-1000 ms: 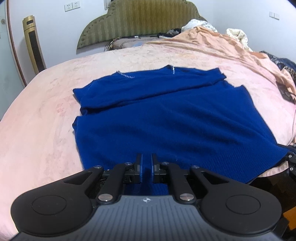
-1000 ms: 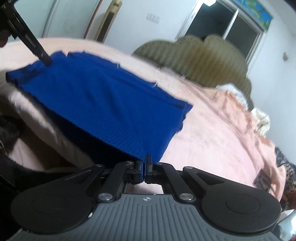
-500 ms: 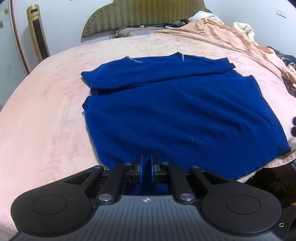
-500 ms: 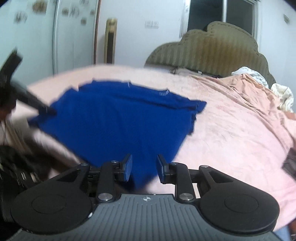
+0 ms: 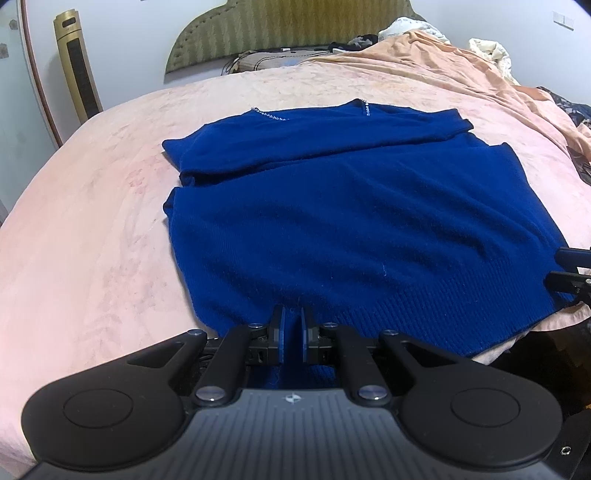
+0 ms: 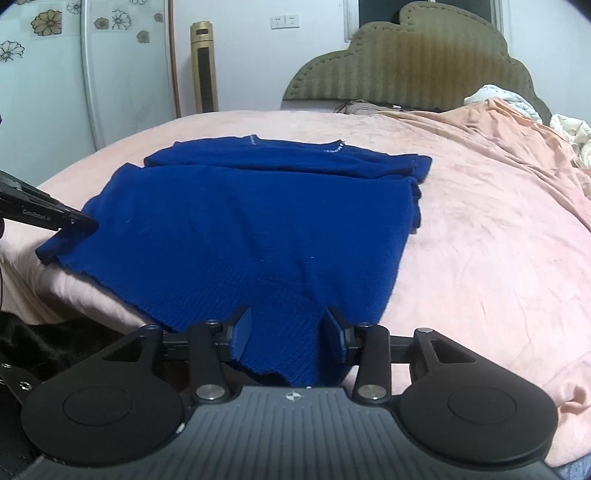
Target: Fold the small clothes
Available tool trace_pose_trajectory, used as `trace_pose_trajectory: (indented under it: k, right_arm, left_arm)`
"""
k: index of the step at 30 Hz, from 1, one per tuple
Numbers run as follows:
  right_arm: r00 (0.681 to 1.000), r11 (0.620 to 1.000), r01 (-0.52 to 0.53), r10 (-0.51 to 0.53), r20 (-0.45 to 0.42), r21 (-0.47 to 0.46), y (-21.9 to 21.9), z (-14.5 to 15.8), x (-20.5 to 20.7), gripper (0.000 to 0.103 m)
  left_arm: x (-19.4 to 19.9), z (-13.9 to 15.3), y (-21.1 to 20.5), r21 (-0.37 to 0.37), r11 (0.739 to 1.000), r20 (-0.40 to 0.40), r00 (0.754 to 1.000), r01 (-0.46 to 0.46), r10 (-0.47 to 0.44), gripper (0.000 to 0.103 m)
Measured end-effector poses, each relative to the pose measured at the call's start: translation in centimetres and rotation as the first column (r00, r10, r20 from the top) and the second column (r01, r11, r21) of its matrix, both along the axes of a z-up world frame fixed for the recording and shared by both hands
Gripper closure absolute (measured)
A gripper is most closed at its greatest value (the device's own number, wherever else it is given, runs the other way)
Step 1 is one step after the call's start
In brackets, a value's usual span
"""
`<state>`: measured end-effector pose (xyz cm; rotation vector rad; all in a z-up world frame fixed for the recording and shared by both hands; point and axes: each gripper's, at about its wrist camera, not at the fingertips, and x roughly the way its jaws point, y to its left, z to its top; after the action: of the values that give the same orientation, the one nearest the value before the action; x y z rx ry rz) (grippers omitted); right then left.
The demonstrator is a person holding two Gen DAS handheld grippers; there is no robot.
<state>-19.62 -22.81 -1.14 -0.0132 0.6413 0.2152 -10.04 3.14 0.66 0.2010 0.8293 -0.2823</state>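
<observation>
Left wrist view first: the blue sweater [image 5: 354, 221] is spread flat on the pink bedspread [image 5: 92, 240], neckline toward the headboard [image 5: 288, 26], both sleeves already folded across the chest. The ribbed hem sits right at the foot edge of the bed. The left gripper [image 5: 291, 334] is pinched down on the hem near the sweater's left corner, with knit visible in the narrow gap between the pads. The right gripper's tips poke in at the sweater's other hem corner.

Right wrist view: the right gripper [image 6: 288, 332] has its jaws spread wide, hem lying loose between them, so it's let go or hasn't bitten yet. The hem here droops over the bed's foot edge. The left gripper shows at the sweater's far hem corner, tips on the fabric.

What I'd worry about: if the left side lifts the hem toward the neckline while the right is gripping nothing, the fold goes diagonal and drags the sleeves out of place. Also that hanging hem could slide further off the bed, and a shallow one-layer pinch on stretchy knit might just slip out.
</observation>
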Motion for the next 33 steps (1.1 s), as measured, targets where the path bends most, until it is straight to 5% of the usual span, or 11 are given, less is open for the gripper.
trace_pose_trajectory:
  k: [17,20,22,27,33]
  right_arm:
    - [1.000,1.000,0.016,-0.016,0.004,-0.005,0.8,-0.3,0.3,0.042]
    - [1.000,1.000,0.015,-0.015,0.004,-0.006,0.9,-0.3,0.4,0.041]
    - [1.000,1.000,0.020,-0.020,0.009,0.005,0.8,-0.2,0.4,0.041]
    - [0.995,0.988,0.090,-0.094,0.023,0.129,-1.7,0.6,0.1,0.033]
    - [0.984,0.915,0.178,-0.173,-0.044,0.363,-7.0,-0.6,-0.2,0.031]
  left_arm:
    - [0.0,-0.2,-0.4,0.038,0.999,0.014,1.000,-0.018,0.017,0.089]
    - [-0.2,-0.1,-0.5,0.066,0.997,0.043,0.999,-0.028,0.026,0.059]
    - [-0.8,0.5,-0.2,0.079,0.996,0.104,0.994,-0.041,0.033,0.027]
    - [-1.7,1.5,2.0,0.085,0.993,0.209,0.976,-0.084,0.064,0.019]
    - [0.1,0.0,7.4,-0.127,0.982,0.016,0.990,-0.140,0.143,0.019]
